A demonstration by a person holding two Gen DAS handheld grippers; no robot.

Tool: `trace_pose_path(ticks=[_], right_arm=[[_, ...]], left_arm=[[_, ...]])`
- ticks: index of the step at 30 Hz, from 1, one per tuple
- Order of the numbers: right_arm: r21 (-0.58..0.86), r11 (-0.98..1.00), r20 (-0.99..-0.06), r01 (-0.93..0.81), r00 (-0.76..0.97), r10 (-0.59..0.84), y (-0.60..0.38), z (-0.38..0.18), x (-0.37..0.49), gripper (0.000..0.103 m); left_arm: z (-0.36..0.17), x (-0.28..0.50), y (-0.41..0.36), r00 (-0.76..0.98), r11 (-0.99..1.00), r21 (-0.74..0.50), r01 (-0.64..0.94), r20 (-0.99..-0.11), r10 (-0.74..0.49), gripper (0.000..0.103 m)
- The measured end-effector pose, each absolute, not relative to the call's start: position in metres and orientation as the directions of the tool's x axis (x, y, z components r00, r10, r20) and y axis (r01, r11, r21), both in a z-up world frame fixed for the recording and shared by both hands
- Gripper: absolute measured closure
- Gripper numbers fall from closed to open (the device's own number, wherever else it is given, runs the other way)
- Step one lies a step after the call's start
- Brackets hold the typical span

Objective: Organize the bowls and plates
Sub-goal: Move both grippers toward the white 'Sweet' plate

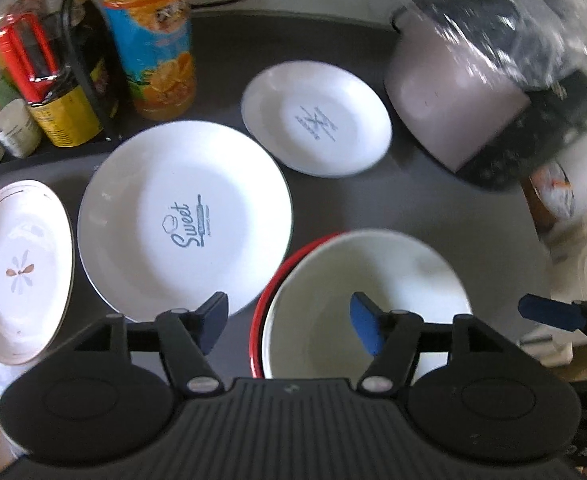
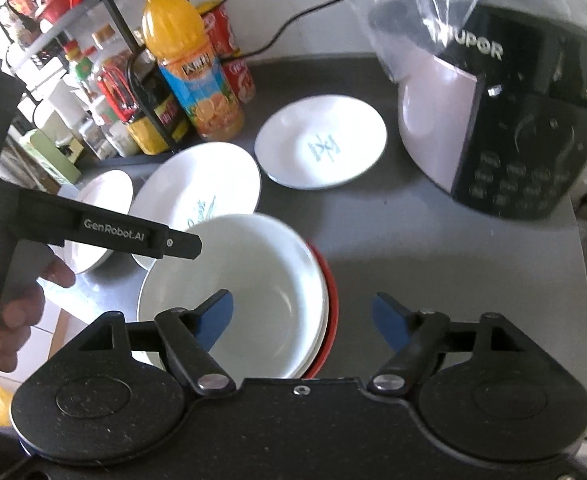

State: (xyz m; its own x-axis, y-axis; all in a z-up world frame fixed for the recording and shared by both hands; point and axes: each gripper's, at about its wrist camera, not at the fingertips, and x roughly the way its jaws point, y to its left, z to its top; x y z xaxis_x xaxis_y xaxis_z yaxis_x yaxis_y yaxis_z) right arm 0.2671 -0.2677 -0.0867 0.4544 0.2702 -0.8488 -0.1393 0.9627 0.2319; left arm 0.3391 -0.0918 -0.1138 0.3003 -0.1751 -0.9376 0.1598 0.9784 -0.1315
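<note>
The white bowl (image 1: 367, 300) is nested inside a red bowl (image 1: 262, 312), presumably to save space, and serves as the landmark. The left gripper (image 1: 289, 320) is held above its left rim, the right gripper (image 2: 302, 320) above its right rim; both sets of fingers are spread apart with nothing clamped. Three glossy, round, shallow plates are laid singly beyond it: the "Sweet" plate (image 1: 185, 220), a gold-rimmed plate (image 1: 17, 264) and a small plate (image 1: 317, 118).

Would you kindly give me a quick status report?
Left gripper and right gripper open, empty. White bowl nested in red bowl. Three plates loose: large, small, flowered. Nothing blocking.
</note>
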Motion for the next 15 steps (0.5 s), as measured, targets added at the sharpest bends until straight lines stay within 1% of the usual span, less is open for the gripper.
trace_pose_path(ticks=[4, 11, 15], right_arm=[[0.261, 0.949, -0.837, -0.175, 0.448, 0.313, -0.277, -0.088, 0.28, 0.021], [0.304, 0.923, -0.82, -0.236, 0.429, 0.379, -0.283, -0.092, 0.303, 0.021], [0.292, 0.914, -0.814, -0.281, 0.43, 0.392, -0.275, -0.089, 0.316, 0.021]], left_arm=[[-0.107, 0.342, -0.092, 0.335, 0.99, -0.11, 0.091, -0.933, -0.135, 0.035], [-0.091, 0.342, -0.071, 0.395, 0.995, -0.067, -0.074, -0.918, -0.032, 0.031], [-0.085, 0.338, -0.055, 0.407, 0.986, -0.063, -0.156, -0.913, 0.006, 0.031]])
